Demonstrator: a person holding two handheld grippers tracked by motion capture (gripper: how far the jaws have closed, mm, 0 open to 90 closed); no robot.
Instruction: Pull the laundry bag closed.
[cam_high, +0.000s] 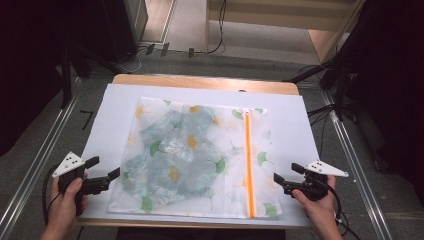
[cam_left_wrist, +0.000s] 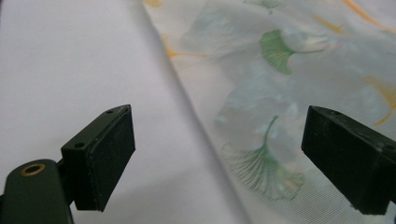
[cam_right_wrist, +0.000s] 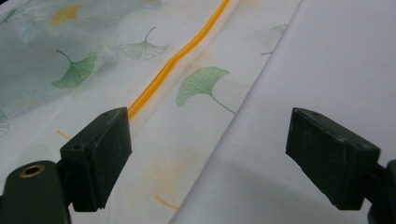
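High view: mesh bag (cam_high: 200, 160) holds bluish cloth (cam_high: 175, 150).

A mesh bag (cam_high: 192, 160) lay flat on the sheet (cam_high: 115, 107) covering the table (cam_high: 200, 81). Between the left gripper (cam_high: 105, 172) jaws ran the bag's near edge (sheet by one jaw, bag by the other). Between the right gripper (cam_high: 285, 175) jaws ran the opposite edge, the zipper (cam_high: 248, 165) just beyond one jaw, within the bag.
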